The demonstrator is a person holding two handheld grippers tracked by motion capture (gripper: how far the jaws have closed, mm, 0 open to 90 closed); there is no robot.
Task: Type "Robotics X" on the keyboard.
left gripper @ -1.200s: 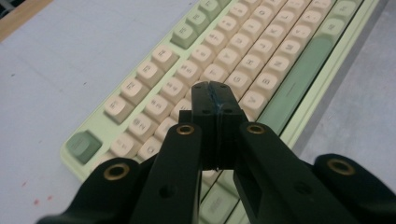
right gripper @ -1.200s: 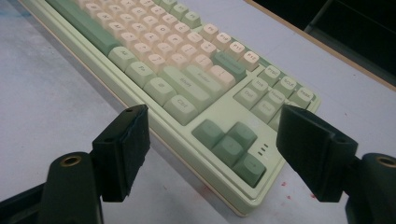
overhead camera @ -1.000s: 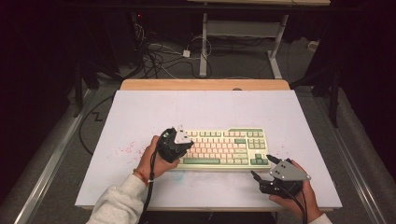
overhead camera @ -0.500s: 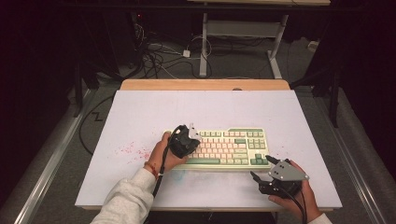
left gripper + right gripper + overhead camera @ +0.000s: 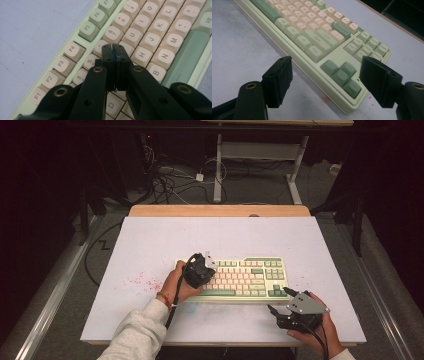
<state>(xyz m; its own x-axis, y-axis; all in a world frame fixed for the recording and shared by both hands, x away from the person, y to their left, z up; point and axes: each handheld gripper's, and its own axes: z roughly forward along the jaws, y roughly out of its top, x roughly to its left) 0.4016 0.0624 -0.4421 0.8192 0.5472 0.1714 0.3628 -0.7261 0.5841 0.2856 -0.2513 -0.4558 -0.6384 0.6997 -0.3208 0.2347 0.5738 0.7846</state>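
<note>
Hovering left tongs (image 5: 112,47), seemingly above keyboard (image 5: 160,30)

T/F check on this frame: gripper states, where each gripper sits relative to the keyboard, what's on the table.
1. The left gripper is shut. True.
2. The left gripper is over the keyboard's arrow keys. False: its tips are by the number row, near 6 and 7.
3. The right gripper grips the keyboard. False: jaws open, short of its corner with the arrow keys.
4. Reddish specks mark the table left of the keyboard. True.
</note>
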